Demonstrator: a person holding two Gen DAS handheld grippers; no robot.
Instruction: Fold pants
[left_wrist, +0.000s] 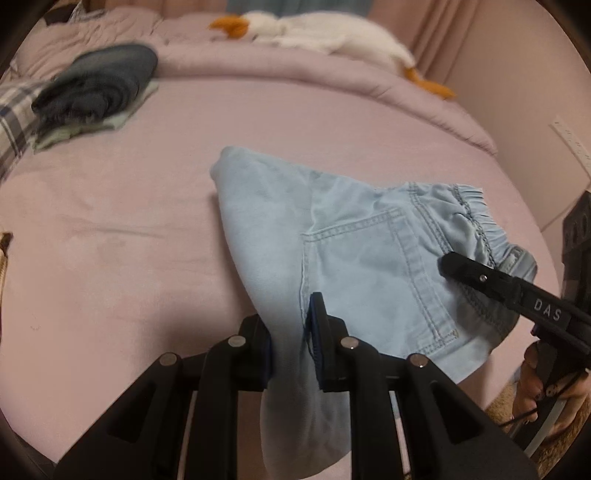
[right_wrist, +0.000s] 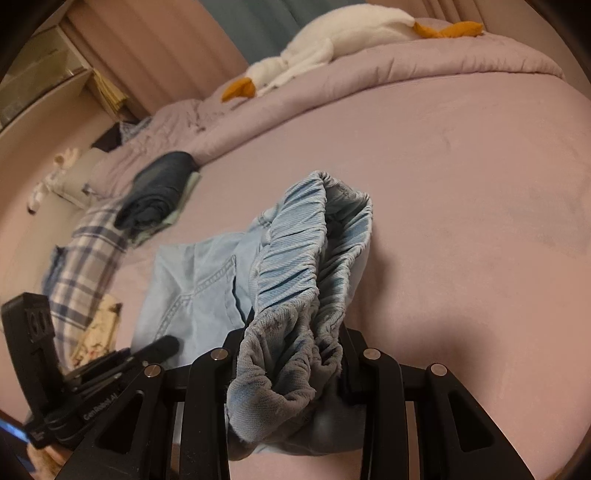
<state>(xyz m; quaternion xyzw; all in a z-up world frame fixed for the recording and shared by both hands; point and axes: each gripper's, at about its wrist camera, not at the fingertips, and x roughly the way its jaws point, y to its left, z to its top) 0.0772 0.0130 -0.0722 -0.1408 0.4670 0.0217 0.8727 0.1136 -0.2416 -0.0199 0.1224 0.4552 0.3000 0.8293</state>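
Note:
Light blue pants (left_wrist: 354, 251) lie partly on the pink bed, back pocket up. My left gripper (left_wrist: 290, 336) is shut on a fold of their fabric near the crotch seam. My right gripper (right_wrist: 291, 354) is shut on the bunched elastic waistband (right_wrist: 314, 266), which hides its fingertips. In the left wrist view the right gripper (left_wrist: 491, 280) reaches in from the right at the waistband. In the right wrist view the left gripper (right_wrist: 147, 354) shows at the lower left, on the pants (right_wrist: 192, 280).
A folded dark blue garment (left_wrist: 99, 85) sits on a pale green one at the far left of the bed (left_wrist: 110, 229). A plaid cloth (right_wrist: 81, 258) lies beside it. A white goose plush (left_wrist: 317, 33) lies on the rolled duvet at the back.

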